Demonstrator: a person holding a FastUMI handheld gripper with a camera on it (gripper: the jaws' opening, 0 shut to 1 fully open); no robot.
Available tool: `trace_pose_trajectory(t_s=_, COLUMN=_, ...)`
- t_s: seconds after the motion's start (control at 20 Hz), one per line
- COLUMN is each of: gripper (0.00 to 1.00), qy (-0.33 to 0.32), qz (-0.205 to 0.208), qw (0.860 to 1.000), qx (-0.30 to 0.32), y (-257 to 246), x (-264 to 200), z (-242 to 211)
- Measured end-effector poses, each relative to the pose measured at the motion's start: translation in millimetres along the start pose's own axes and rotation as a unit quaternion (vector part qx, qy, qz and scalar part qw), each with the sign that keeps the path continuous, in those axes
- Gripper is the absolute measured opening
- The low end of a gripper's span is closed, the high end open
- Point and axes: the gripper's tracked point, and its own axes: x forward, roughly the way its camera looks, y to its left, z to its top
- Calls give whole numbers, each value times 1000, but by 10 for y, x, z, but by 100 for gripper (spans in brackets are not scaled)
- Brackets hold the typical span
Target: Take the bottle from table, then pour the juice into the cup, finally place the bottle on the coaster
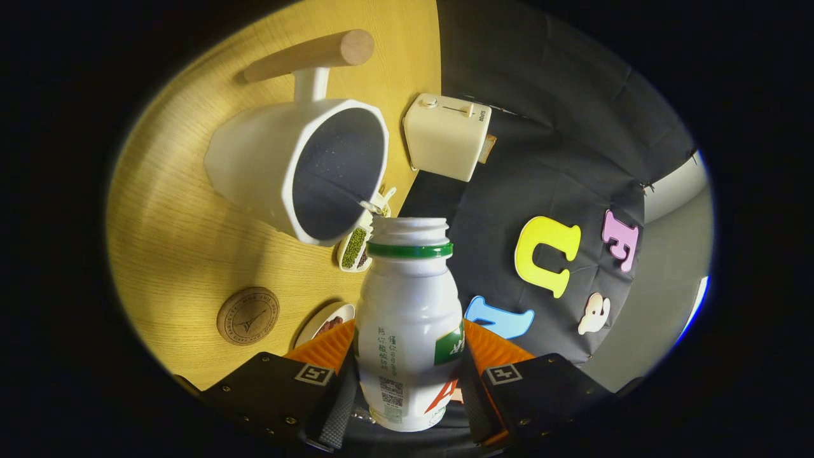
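Note:
My gripper [407, 375] is shut on a white plastic bottle [408, 331] with a green neck ring and no cap; both fingers press its sides. The whole view is rolled over, so the wooden table [184, 248] stands to one side. The bottle's open mouth [410, 224] sits right by the rim of a white cup [299, 168] with a dark inside and a wooden handle [311, 56]. A thin trickle runs at the rim near the mouth. A round wooden coaster [248, 316] lies on the table beside my finger.
A cream toaster [447, 135] stands beyond the cup at the table's edge. A small dish of green beans [354, 248] lies just behind the bottle's neck, and another small dish [327, 323] sits by the finger. Black booth cloth hangs past the table.

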Motion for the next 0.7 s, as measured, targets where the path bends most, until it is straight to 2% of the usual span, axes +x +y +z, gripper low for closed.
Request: trace_pose_trajectory(t_s=0.7, gripper=72, qy=2, qz=-8, qw=999, qx=-42, y=-33, x=-21, z=27)
